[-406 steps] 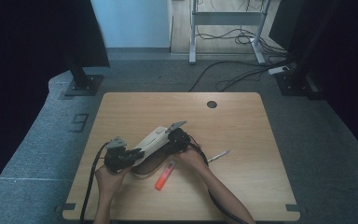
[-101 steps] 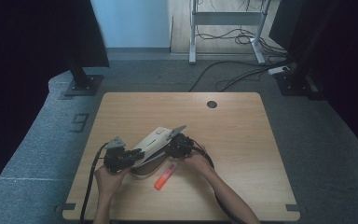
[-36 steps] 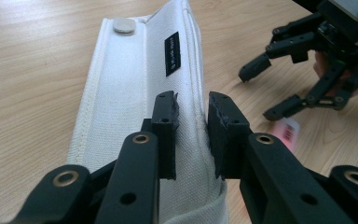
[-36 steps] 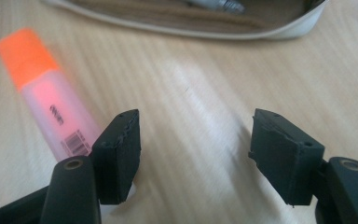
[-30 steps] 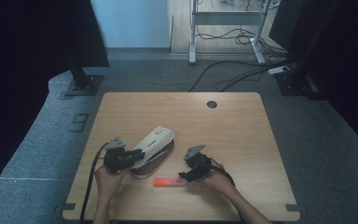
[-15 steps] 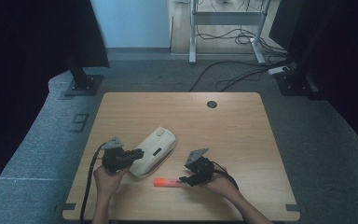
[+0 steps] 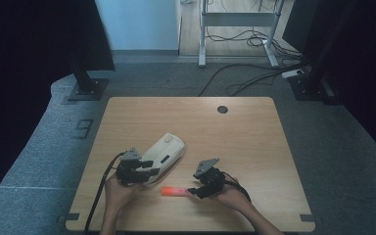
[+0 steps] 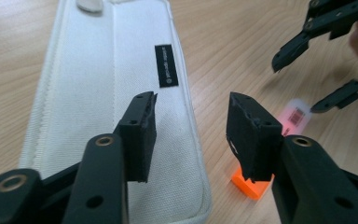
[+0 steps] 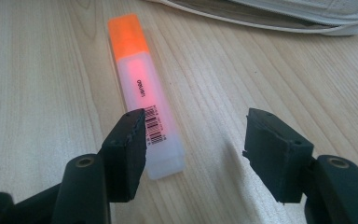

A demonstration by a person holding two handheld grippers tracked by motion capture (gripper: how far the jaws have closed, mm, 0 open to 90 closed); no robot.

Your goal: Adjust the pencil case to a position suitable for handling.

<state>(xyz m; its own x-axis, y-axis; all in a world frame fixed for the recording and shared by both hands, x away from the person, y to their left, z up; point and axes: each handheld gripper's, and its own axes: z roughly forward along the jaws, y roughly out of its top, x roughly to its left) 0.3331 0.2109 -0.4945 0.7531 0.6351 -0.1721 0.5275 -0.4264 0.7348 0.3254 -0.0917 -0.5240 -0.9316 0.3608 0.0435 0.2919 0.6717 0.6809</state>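
A white zip pouch lies slantwise on the wooden table. In the left gripper view the pouch carries a small black label. My left gripper stands open at the pouch's near end, one jaw over the fabric and the other over bare wood. An orange highlighter lies crosswise in front of the pouch. My right gripper is open at its right end. In the right gripper view the highlighter ends beside the left jaw, and the gripper holds nothing.
The pouch's edge runs along the top of the right gripper view. A round cable hole sits at the table's far side. Black stands and floor cables lie beyond the table. The right gripper shows in the left gripper view.
My right gripper left the pouch and moved to the highlighter's right end. The highlighter turned from slanted to crosswise. The pen that lay to the right is gone from view.
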